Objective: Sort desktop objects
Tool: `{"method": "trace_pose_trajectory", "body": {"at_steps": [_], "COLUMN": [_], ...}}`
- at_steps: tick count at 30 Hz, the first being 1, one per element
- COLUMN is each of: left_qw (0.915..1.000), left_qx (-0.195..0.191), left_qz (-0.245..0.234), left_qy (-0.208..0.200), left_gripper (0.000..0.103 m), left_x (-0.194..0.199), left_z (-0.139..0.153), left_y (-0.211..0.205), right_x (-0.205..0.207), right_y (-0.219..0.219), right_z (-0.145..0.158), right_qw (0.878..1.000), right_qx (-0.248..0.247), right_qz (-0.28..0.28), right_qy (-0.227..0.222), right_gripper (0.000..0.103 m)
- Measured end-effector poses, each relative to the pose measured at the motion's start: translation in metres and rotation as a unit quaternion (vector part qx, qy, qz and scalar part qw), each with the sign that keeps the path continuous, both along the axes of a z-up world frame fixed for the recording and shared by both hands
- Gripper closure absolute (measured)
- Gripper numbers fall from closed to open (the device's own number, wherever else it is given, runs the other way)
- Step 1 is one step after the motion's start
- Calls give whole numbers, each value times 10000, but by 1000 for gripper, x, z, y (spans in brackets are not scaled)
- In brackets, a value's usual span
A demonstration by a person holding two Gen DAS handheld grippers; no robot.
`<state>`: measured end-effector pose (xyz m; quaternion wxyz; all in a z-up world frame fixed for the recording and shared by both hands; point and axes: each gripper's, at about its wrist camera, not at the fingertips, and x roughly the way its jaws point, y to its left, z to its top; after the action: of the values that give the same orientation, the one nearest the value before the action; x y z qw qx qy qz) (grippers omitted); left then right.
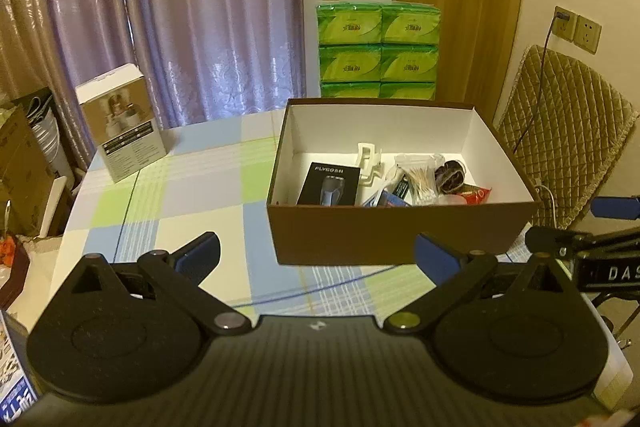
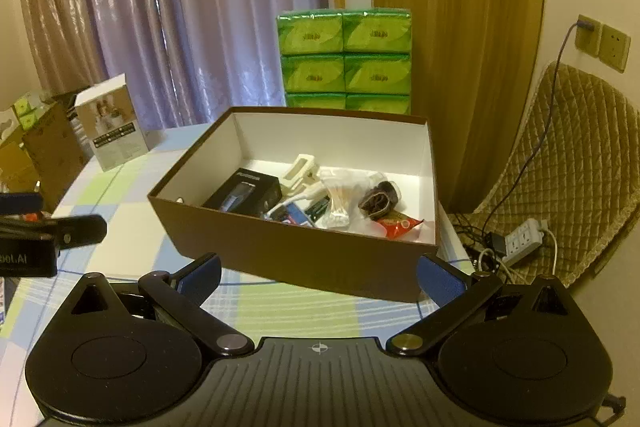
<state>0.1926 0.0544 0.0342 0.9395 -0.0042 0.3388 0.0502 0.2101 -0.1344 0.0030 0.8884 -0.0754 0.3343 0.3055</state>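
Cardboard box (image 1: pixel 400 239), brown outside and white inside, holds mixed small items on the checked tablecloth (image 1: pixel 168 203). Left gripper (image 1: pixel 316 255) and right gripper (image 2: pixel 318 275) both hang empty, jaws spread wide.

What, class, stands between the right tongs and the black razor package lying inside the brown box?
The brown box's near wall does. The right tongs are open and empty, low over the tablecloth in front of it, and the black razor package lies behind that wall, so the approach looks clear only from above.
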Motion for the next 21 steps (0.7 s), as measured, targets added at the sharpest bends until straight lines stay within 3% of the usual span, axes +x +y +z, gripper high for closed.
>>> {"method": "trace_pose_trajectory", "body": {"at_steps": [21], "left_qw": [9995], "left_qx": [-70], "left_qz": [268], "left_qy": [127], "left_gripper": [1], "left_x": [-63], "left_z": [0], "left_y": [-27], "right_x": [-48], "right_y": [-35], "right_z": [3], "right_qw": [9997], "right_qx": [-197], "right_qz": [88], "right_qy": [79], "right_gripper": [2]}}
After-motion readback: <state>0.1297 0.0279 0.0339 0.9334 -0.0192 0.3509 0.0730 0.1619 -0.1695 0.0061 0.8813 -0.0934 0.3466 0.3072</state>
